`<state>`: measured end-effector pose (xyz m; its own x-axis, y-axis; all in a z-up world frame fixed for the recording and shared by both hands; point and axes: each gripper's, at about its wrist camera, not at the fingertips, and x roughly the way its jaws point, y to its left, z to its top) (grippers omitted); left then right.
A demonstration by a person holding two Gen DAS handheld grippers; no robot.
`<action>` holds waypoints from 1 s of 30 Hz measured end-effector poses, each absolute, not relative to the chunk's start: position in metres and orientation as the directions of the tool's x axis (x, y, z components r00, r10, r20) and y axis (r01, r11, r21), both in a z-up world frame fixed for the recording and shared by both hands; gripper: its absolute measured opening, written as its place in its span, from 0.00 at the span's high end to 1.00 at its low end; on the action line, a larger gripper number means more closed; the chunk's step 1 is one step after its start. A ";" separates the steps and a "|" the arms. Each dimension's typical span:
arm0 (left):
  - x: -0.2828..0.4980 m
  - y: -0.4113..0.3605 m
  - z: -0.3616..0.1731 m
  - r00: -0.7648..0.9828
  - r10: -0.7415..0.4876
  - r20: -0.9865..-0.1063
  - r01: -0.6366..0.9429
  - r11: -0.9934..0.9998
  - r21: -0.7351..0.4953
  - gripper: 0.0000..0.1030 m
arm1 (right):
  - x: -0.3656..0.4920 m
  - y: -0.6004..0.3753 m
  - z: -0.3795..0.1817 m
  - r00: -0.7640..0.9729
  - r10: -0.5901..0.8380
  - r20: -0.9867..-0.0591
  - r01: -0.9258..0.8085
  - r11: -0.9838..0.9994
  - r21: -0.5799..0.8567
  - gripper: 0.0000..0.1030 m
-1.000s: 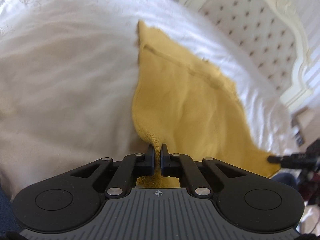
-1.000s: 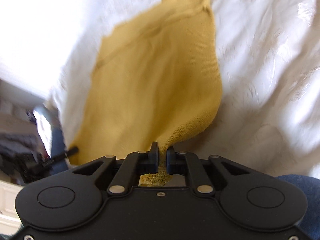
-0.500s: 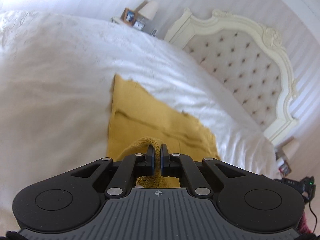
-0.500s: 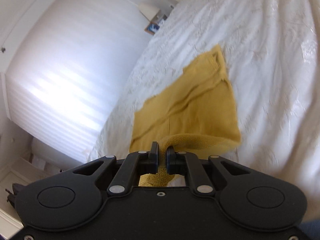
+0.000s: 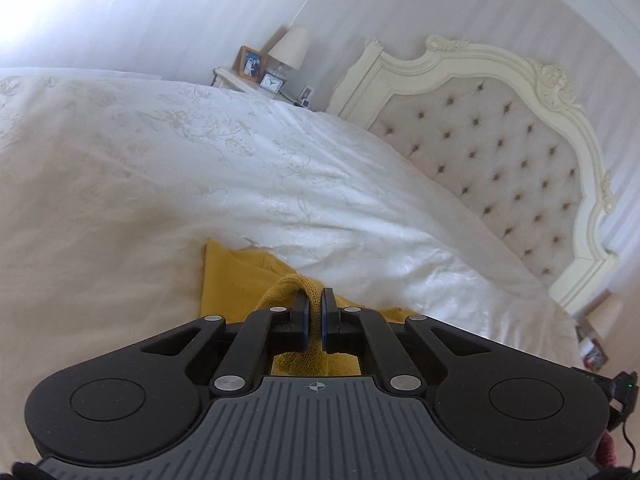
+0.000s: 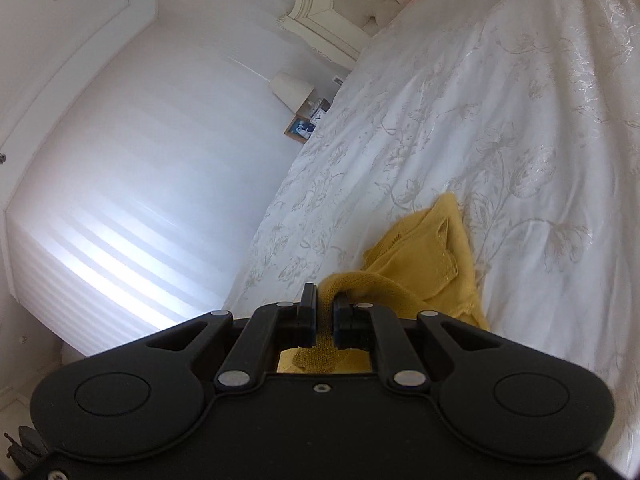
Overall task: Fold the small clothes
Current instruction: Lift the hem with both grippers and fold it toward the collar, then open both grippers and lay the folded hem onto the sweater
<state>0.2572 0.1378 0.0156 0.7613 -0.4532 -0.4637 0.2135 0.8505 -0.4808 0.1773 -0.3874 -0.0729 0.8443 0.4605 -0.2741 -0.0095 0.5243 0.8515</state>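
Observation:
A mustard-yellow knit garment [image 5: 232, 276] lies on the white bedspread [image 5: 160, 184]. My left gripper [image 5: 315, 300] is shut on a fold of its edge, which loops over the fingertips. In the right wrist view the same garment [image 6: 424, 252] lies bunched on the bedspread [image 6: 500, 140], and my right gripper [image 6: 325, 300] is shut on another part of its edge. Much of the garment is hidden under both gripper bodies.
A cream tufted headboard [image 5: 500, 152] stands at the bed's far end. A bedside table [image 5: 240, 80] carries a lamp [image 5: 288, 48], a photo frame and a clock. A striped white wall [image 6: 140, 152] runs beside the bed.
Both grippers have carried the held edges forward over the garment, toward its far edge. The visible yellow area has shrunk as the cloth doubled over. Both views have tilted up toward the room.

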 end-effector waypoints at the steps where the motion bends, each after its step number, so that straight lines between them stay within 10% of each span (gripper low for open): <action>1: 0.266 0.135 0.012 0.760 -0.447 -0.472 0.210 0.856 -0.473 0.95 | 0.187 -0.388 -0.077 0.845 0.454 -0.280 -0.001 0.527 0.850 0.86; 18: 0.353 0.129 -0.057 0.721 -0.305 -0.622 0.046 0.917 -0.397 0.92 | 0.279 -0.374 -0.138 0.807 0.381 -0.452 0.105 0.661 0.743 0.84; 23: 0.356 0.131 -0.055 0.720 -0.319 -0.616 0.056 0.912 -0.407 0.56 | 0.286 -0.376 -0.144 0.807 0.368 -0.462 0.131 0.651 0.747 0.82; 26: 0.341 0.127 -0.038 0.774 -0.255 -0.579 0.069 0.944 -0.324 0.48 | 0.281 -0.374 -0.136 0.821 0.356 -0.446 0.105 0.675 0.730 0.49; 28: 0.331 0.122 -0.029 0.786 -0.252 -0.565 0.097 0.952 -0.289 0.41 | 0.274 -0.372 -0.126 0.849 0.325 -0.417 0.076 0.705 0.705 0.09; 30: 0.320 0.114 -0.022 0.783 -0.254 -0.567 0.137 0.961 -0.240 0.41 | 0.269 -0.371 -0.116 0.862 0.295 -0.413 0.068 0.740 0.669 0.10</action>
